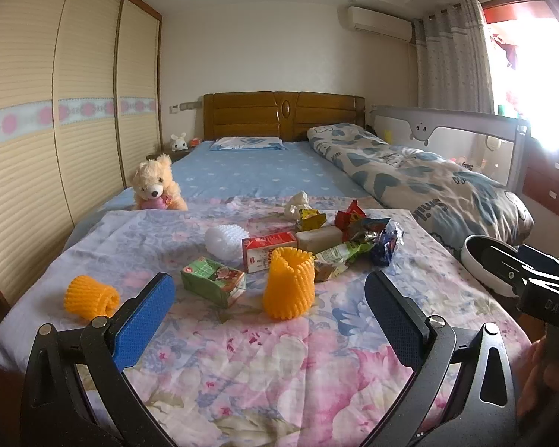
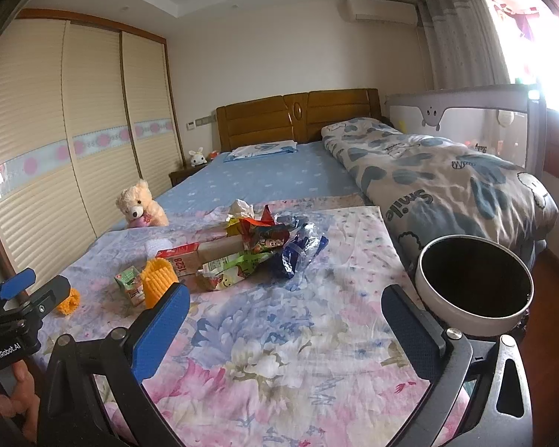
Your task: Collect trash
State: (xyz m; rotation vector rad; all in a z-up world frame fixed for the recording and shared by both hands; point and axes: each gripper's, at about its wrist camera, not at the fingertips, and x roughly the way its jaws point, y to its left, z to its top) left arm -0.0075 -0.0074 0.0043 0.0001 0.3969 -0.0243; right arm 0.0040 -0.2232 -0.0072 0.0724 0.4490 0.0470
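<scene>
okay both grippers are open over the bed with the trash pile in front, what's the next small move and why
Probably ease the left gripper forward onto the upright orange foam net and close on it. Both grippers are open and empty, that net stands nearest between the left fingers, and the white bin waits open at the bed's right edge.

The left gripper [image 1: 270,311] hovers with jaws spread wide above a floral sheet [image 1: 264,365]. Between its fingers stands an upright orange foam fruit net [image 1: 289,285]; a second net [image 1: 89,298] (tipped over) lies leftward, a green juice carton [image 1: 214,279] between them.
</scene>
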